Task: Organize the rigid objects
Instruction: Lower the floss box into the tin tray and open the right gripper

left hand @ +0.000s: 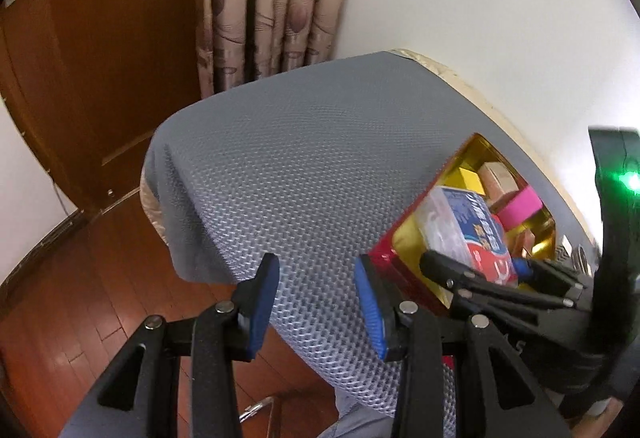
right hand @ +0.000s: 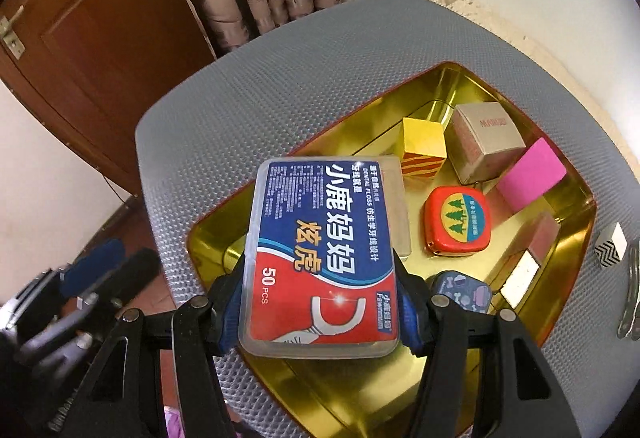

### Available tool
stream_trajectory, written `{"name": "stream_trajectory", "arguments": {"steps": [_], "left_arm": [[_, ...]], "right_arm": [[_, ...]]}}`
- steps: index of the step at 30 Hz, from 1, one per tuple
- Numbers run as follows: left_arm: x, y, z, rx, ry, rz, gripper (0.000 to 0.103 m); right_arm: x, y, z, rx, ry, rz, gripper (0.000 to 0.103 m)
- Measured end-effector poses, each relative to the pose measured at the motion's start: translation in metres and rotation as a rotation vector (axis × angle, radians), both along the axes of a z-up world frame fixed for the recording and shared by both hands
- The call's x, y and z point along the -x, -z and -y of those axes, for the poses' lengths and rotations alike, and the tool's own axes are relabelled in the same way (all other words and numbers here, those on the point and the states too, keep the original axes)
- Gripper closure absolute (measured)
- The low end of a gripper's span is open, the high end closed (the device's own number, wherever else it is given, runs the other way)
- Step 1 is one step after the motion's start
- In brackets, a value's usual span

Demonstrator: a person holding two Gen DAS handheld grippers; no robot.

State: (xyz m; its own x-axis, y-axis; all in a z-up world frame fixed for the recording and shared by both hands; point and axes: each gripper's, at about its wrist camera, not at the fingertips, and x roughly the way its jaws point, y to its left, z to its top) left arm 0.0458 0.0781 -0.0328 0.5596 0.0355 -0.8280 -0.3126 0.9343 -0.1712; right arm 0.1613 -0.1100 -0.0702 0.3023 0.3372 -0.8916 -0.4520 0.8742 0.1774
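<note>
Floss box [right hand: 320,258]: pinched by right gripper [right hand: 320,312] above gold tin's near rim [right hand: 208,238]
Left gripper [left hand: 316,302]: spread, empty, over bare grey mat [left hand: 280,166]

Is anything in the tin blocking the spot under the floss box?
Nothing visible does. The right claw holds the floss box over the gold tin's bare near-left floor; the red case and yellow block sit farther right.

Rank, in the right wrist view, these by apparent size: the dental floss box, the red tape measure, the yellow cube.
1. Dental floss box, held in the right gripper; it is nearest the camera, so its size is exaggerated.
2. and 3. Red tape measure and yellow cube look alike; no ranking.
</note>
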Motion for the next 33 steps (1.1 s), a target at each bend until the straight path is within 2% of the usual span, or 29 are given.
{"name": "stream_trajectory", "arguments": {"steps": [4,10,15,18,21,25,27,30,33], "left_arm": [[0.004,-0.003,-0.007,-0.004,-0.038,0.022,0.063],[0.002,-0.001,-0.003,-0.019,-0.007,0.005,0.063],[0.003,-0.004,0.006,-0.052,0.022,0.020,0.063],[0.005,-0.008,0.015,-0.084,0.050,0.038,0.063],[0.006,-0.011,0.025,-0.112,0.094,0.047,0.063],[0.011,-0.015,0.043,-0.152,0.157,0.071,0.063],[0.015,-0.017,0.057,-0.180,0.203,0.085,0.063],[0.022,-0.020,0.081,-0.227,0.286,0.109,0.063],[0.031,-0.018,0.112,-0.272,0.402,0.112,0.062]], "right_arm": [[-0.001,0.001,-0.002,-0.017,0.005,-0.004,0.043],[-0.001,-0.005,0.016,-0.114,0.062,-0.033,0.038],[0.027,-0.028,0.082,-0.284,0.174,0.068,0.037],[0.047,-0.027,0.140,-0.298,0.304,0.136,0.035],[0.062,-0.014,0.198,-0.203,0.456,0.191,0.034],[0.087,0.016,0.293,0.008,0.689,0.201,0.034],[0.097,0.025,0.333,0.082,0.767,0.205,0.034],[0.113,0.031,0.379,0.147,0.854,0.209,0.034],[0.126,0.034,0.418,0.166,0.943,0.197,0.029]]}}
